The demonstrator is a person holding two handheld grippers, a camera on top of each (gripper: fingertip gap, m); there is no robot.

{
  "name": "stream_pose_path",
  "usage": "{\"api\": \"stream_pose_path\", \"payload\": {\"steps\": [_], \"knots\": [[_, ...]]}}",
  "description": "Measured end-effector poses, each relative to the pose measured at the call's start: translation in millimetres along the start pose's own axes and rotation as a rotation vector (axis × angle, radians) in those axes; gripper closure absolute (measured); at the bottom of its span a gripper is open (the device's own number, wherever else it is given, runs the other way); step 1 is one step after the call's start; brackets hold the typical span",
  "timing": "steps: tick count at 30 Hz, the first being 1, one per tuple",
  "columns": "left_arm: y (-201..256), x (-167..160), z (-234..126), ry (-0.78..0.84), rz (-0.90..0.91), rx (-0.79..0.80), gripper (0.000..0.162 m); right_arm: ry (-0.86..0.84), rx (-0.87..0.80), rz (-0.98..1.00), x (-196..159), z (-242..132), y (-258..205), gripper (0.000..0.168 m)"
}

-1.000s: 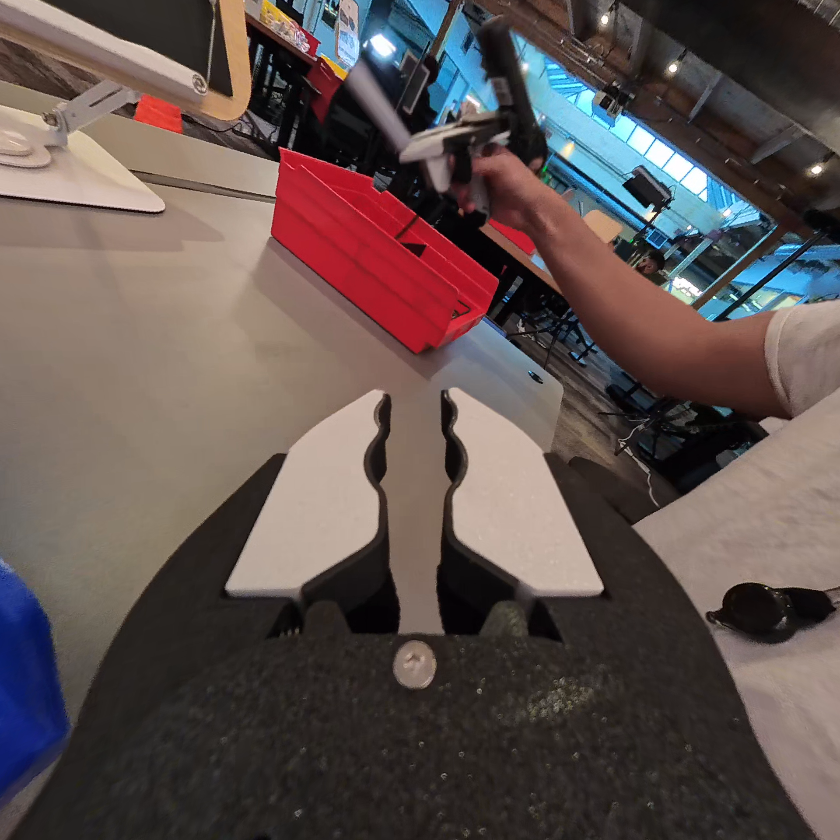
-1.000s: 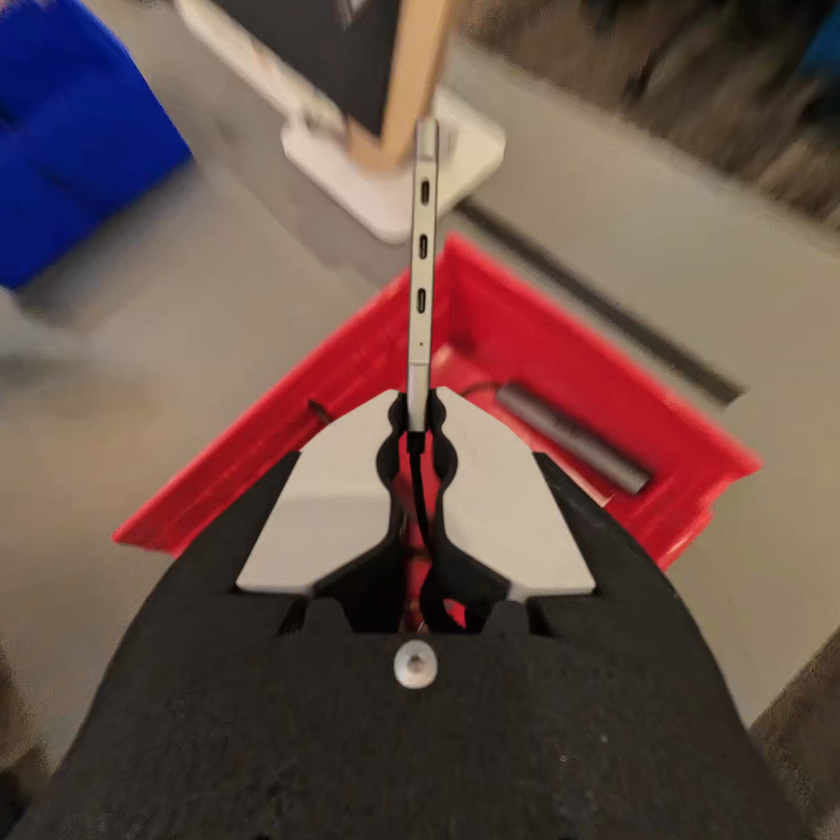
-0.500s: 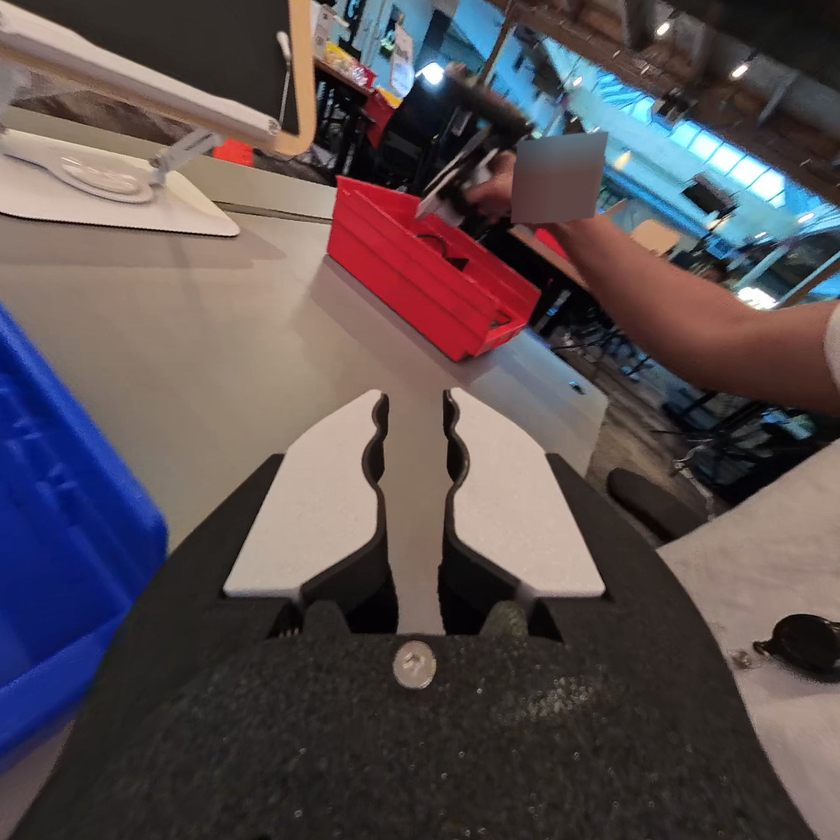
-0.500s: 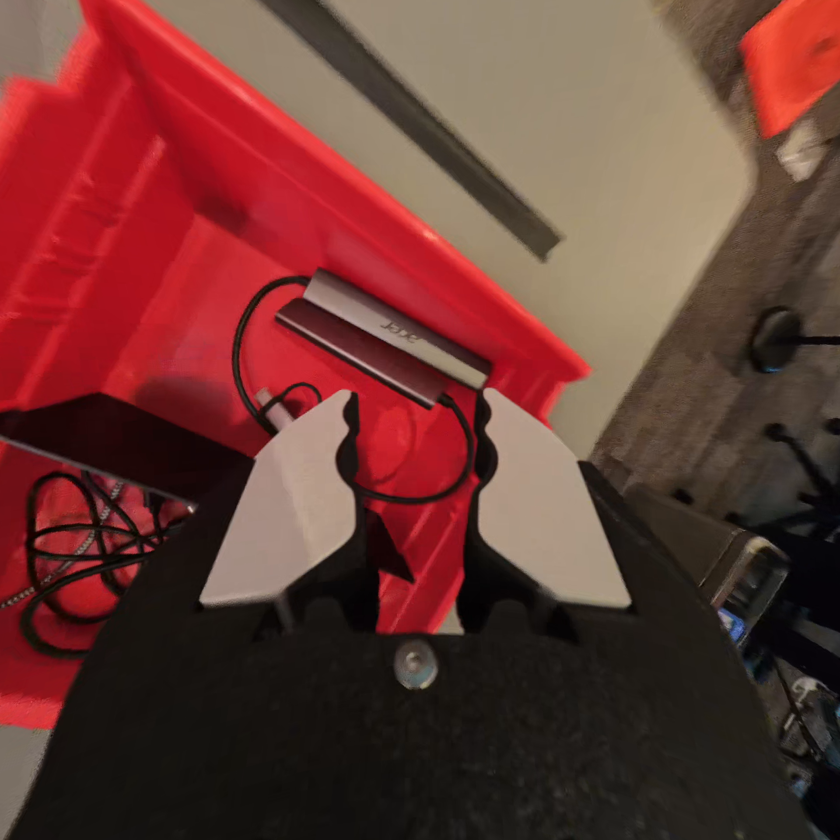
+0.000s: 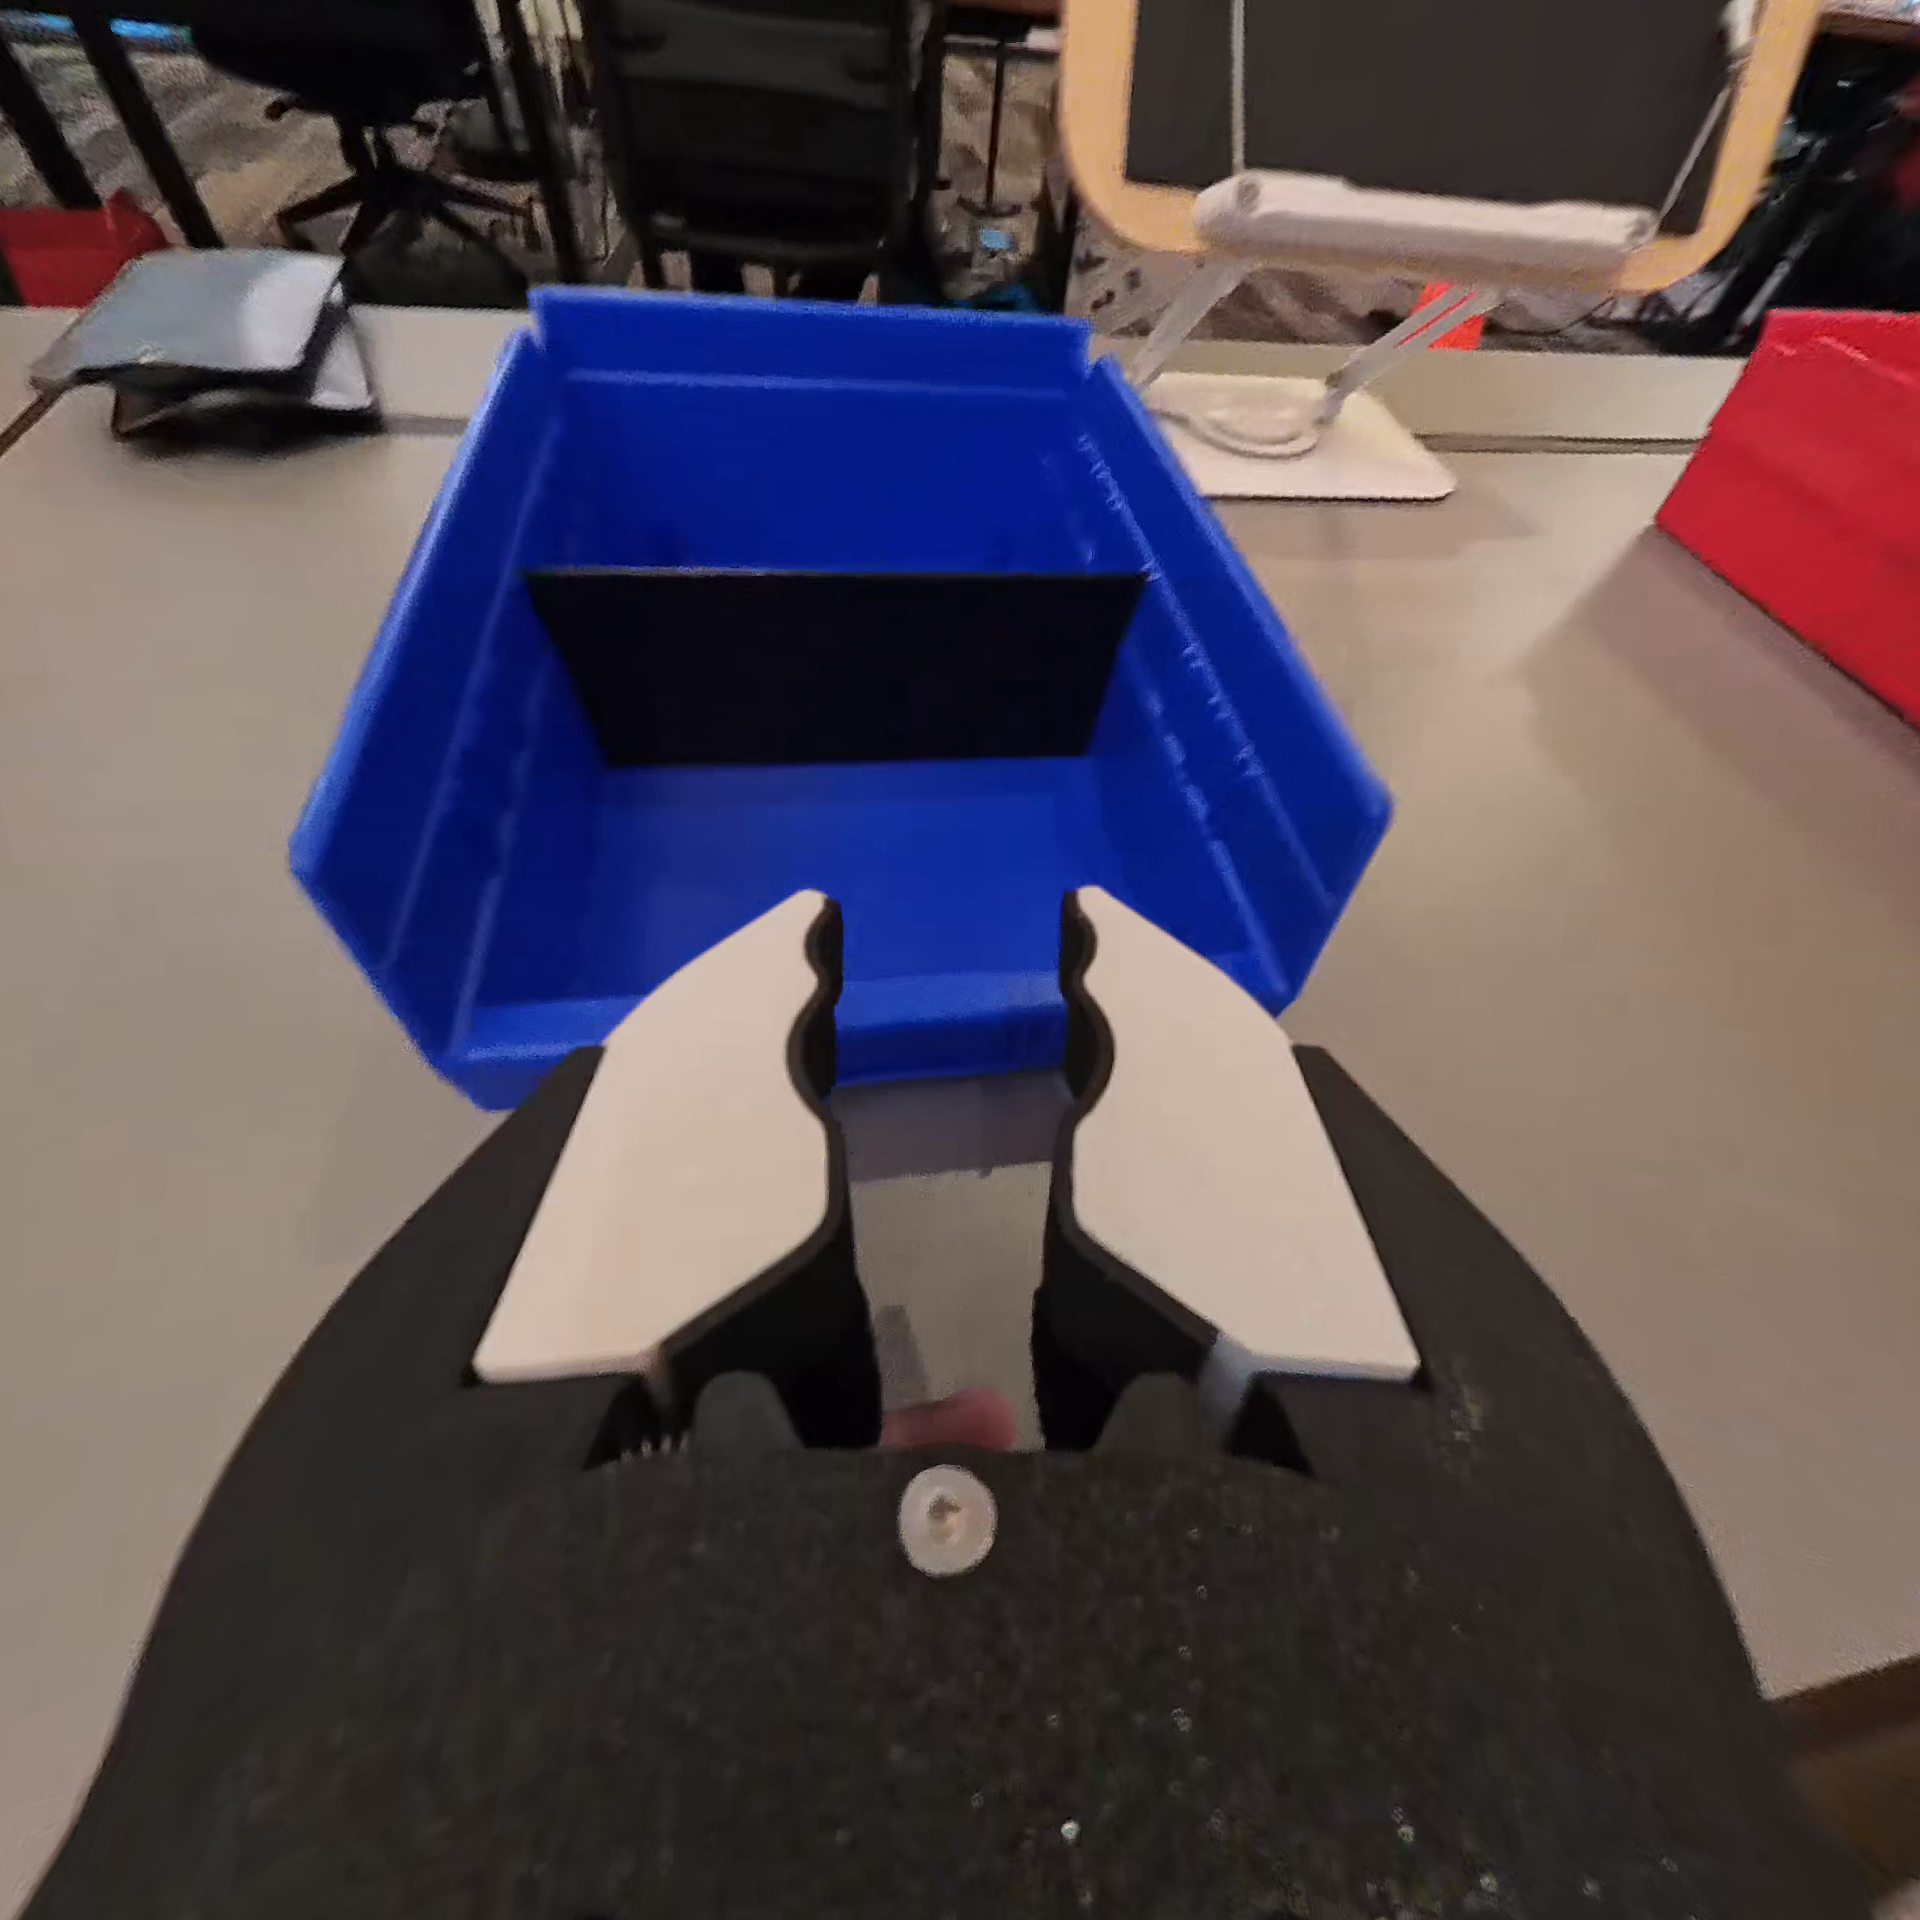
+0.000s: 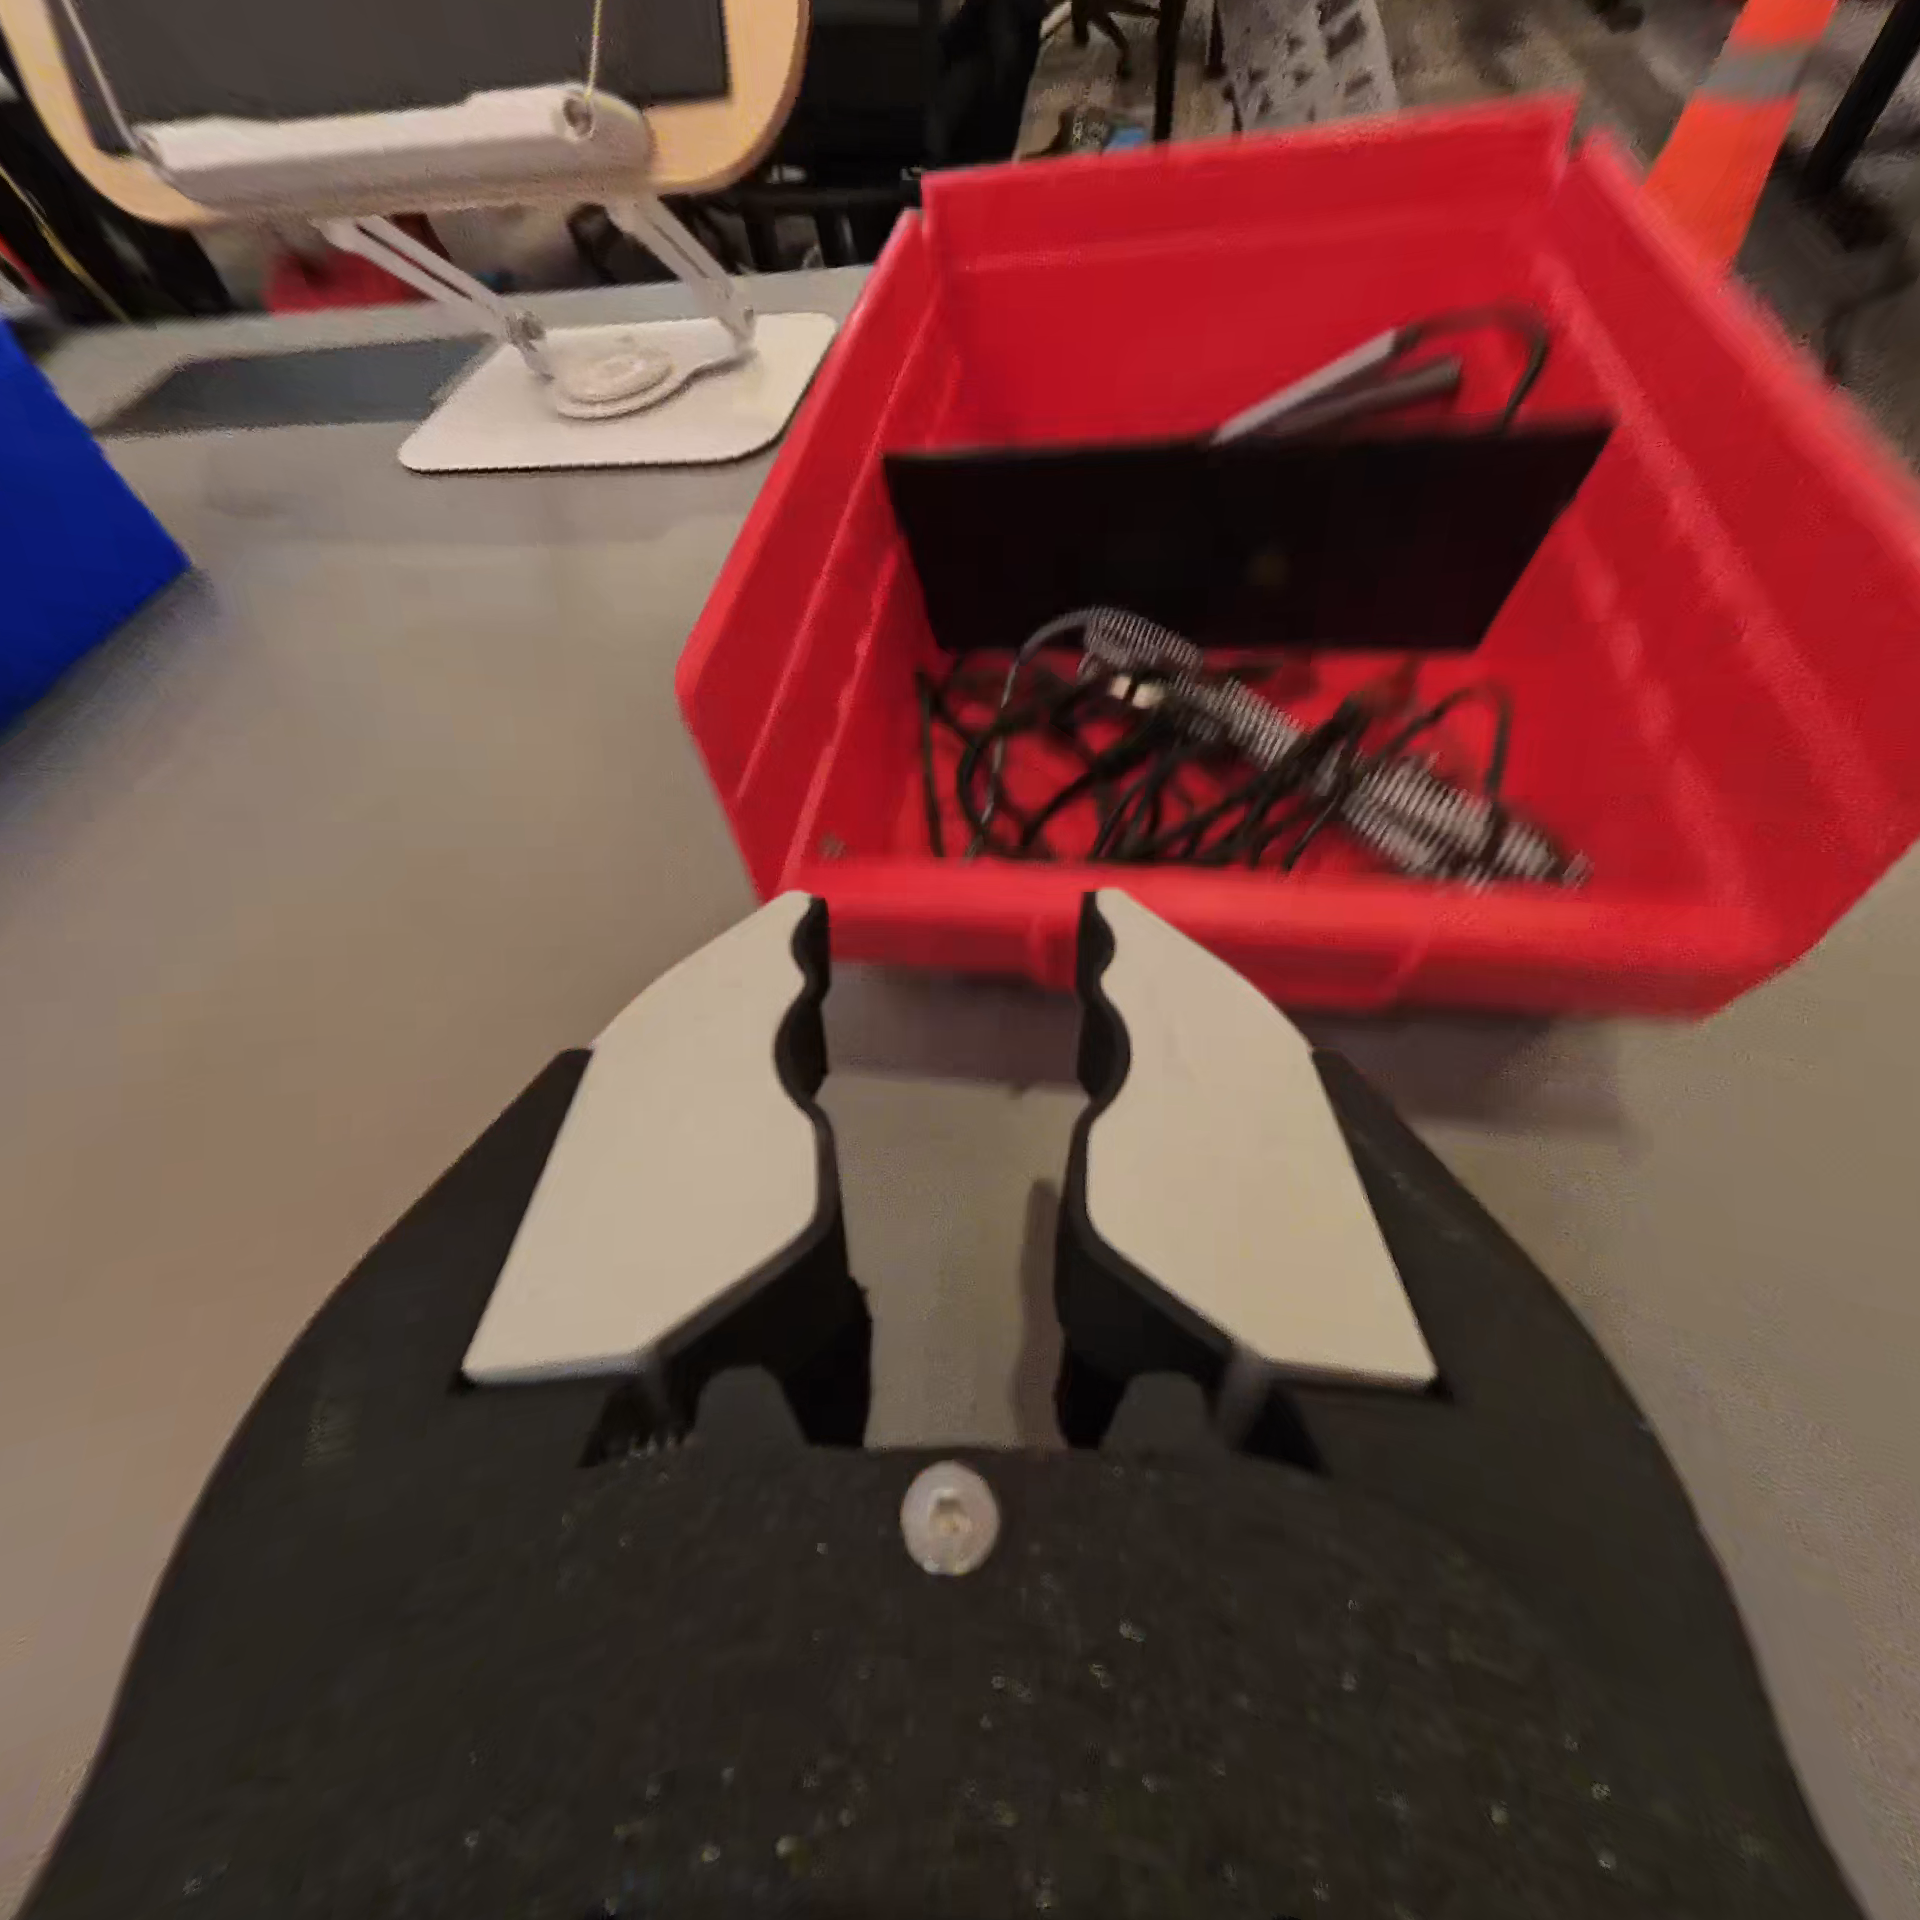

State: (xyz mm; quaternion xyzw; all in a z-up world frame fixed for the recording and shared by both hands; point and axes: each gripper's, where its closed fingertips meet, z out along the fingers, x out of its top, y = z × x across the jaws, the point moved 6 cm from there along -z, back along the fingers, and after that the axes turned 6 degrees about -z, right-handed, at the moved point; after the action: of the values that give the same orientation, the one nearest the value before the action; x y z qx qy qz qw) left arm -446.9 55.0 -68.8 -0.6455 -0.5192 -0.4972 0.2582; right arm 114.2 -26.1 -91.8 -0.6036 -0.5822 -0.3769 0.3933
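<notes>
Meanwhile, both grippers are gaping empty: left gripper (image 5: 948, 909) facing the blue bin (image 5: 447, 790), right gripper (image 6: 948, 914) facing the red bin (image 6: 1288, 940) of seemingly tangled cables (image 6: 1226, 758).

A wide grey table (image 5: 1558, 831) is stretching away toward a dim far side. On it a white stand (image 5: 1299, 436) is propping up a dark screen with a pale wooden frame (image 5: 1081, 156). Beyond, black office chairs (image 5: 748, 125) are standing on patterned carpet, and an orange cone (image 6: 1725, 125) is showing far right.
</notes>
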Motion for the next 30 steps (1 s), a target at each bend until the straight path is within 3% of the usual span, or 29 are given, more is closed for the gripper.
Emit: {"api": "stream_pose_path", "payload": {"steps": [3, 8, 21, 23, 26, 30], "knots": [[-8.3, -10.0, 1.3, -0.026, -0.034, 0.001, 0.127, 0.022, -0.025, 0.037, -30.0, -13.9, -6.0, 0.12], [-6.7, -10.9, 0.7, -0.025, -0.038, -0.017, 0.13, 0.115, -0.067, -0.073, -7.2, -22.2, -4.9, 0.12], [-12.5, -17.2, -2.9, -0.059, -0.077, 0.01, 0.132, 0.064, -0.014, -0.106, -15.4, -16.6, -14.3, 0.117], [-13.0, -17.2, -2.5, -0.058, -0.072, 0.013, 0.132, 0.103, 0.075, -0.102, -11.4, -16.1, -23.2, 0.103], [-12.4, -16.6, -1.7, -0.055, -0.079, -0.001, 0.132, 0.133, 0.222, -0.08, -6.3, -12.4, -47.8, 0.099], [0.2, -16.1, -0.6, -0.039, -0.097, -0.071, 0.127, 0.064, 0.148, -0.164, 3.0, 12.6, -65.0, 0.092]]}}
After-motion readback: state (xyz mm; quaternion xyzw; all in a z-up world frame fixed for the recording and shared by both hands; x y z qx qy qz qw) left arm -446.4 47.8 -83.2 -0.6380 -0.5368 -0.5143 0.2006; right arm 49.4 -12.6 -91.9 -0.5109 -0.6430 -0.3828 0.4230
